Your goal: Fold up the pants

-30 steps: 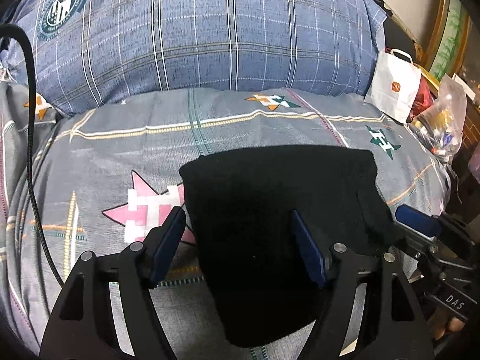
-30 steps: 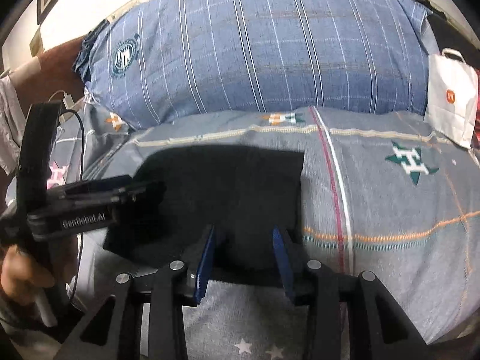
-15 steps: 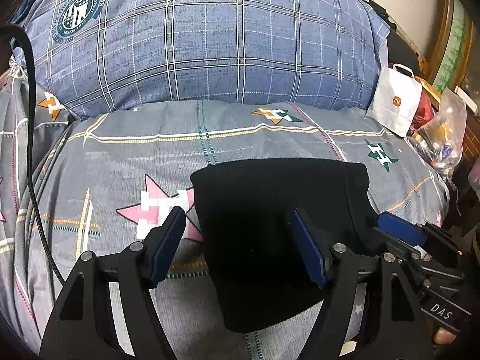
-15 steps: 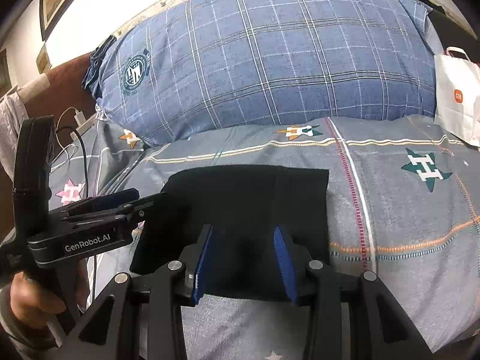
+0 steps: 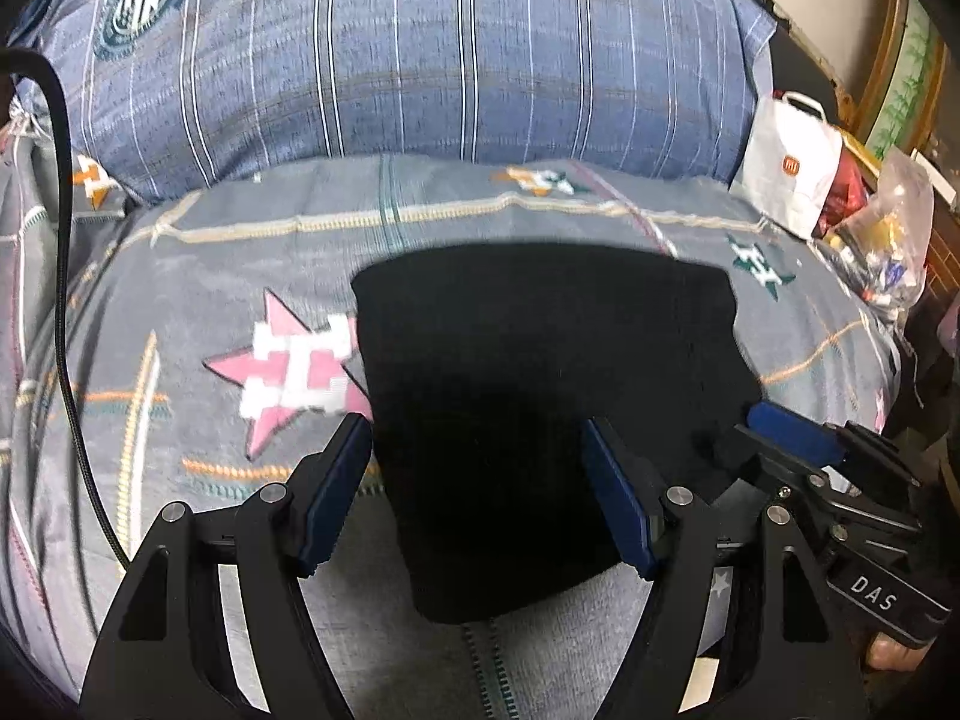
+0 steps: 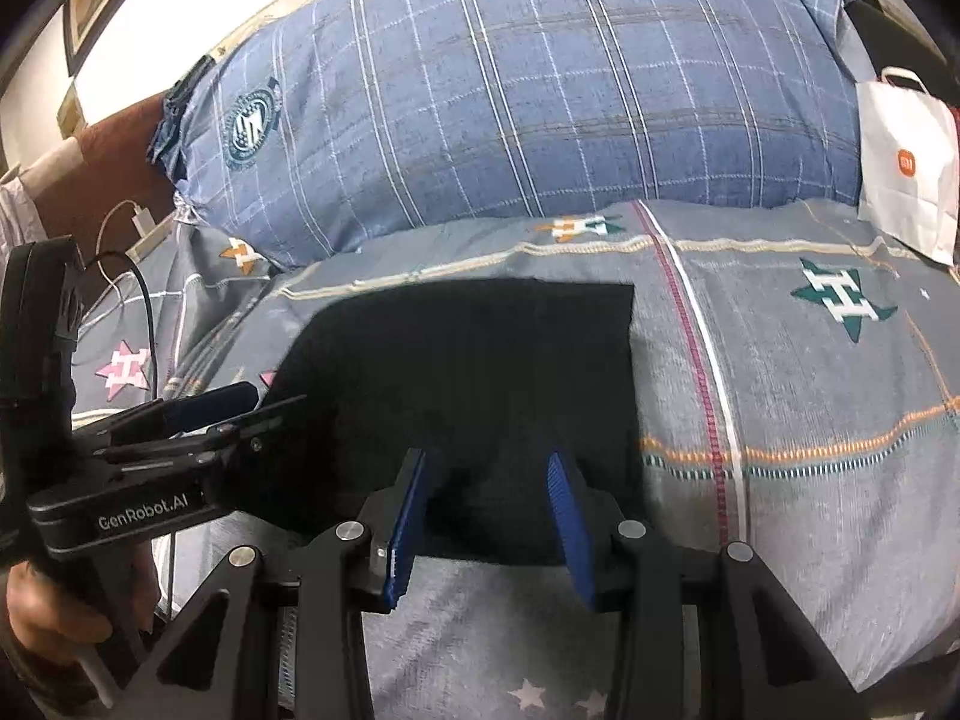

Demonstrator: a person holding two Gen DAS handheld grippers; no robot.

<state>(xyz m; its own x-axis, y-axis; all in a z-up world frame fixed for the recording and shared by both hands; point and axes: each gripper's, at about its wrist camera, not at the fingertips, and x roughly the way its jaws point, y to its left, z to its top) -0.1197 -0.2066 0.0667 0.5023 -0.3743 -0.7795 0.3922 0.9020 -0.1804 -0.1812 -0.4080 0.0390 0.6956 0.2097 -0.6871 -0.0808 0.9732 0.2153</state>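
Observation:
The black pants (image 5: 528,372) lie folded into a flat rectangle on the grey patterned bedspread (image 5: 180,276); they also show in the right wrist view (image 6: 480,372). My left gripper (image 5: 477,438) is open and empty, its jaws straddling the near left part of the pants just above them. My right gripper (image 6: 489,468) is open and empty over the pants' near edge. The right gripper also shows at the right of the left wrist view (image 5: 798,432), and the left gripper at the left of the right wrist view (image 6: 210,408).
A large blue plaid pillow (image 5: 390,60) fills the back of the bed. A white paper bag (image 5: 792,162) and a clear plastic bag of items (image 5: 888,240) stand at the right edge. A black cable (image 5: 63,300) runs down the left. A charger and cable (image 6: 138,222) lie left.
Both grippers pulled back and rose half a second ago, then moved forward and closer to the pants again. The pants lie unmoved. Both jaws stayed open.

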